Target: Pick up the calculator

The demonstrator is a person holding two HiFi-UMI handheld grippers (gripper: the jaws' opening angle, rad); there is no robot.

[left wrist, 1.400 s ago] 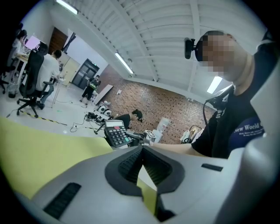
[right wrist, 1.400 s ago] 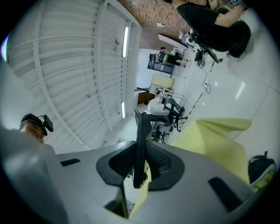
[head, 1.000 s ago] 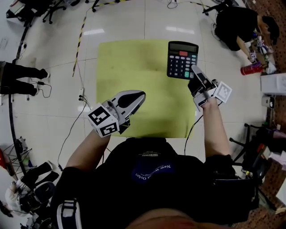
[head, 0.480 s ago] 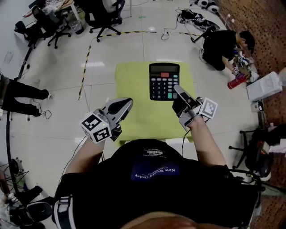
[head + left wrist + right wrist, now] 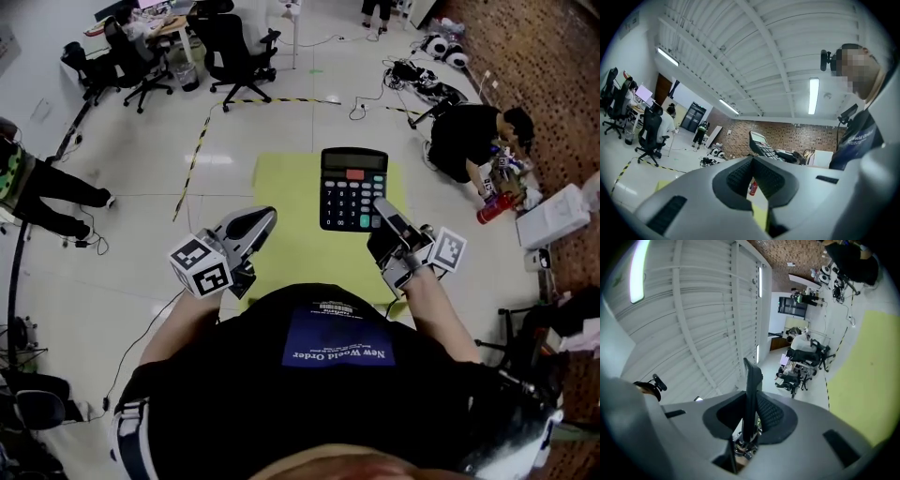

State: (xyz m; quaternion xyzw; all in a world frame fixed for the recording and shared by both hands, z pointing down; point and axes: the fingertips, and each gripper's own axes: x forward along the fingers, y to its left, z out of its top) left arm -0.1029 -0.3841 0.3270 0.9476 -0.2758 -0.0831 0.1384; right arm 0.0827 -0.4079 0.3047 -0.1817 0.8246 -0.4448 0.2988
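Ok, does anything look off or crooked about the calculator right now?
Only the grip: the right hand-held gripper pinches the calculator by its lower right edge, so most of it sticks out unsupported above the yellow mat. It looks undamaged, and nothing is spilled.

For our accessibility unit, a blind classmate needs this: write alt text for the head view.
Seen from above, the right gripper holds a black calculator by its lower corner over a yellow-green mat on a pale floor. The left gripper is empty, jaws together. Office chairs stand beyond the mat.
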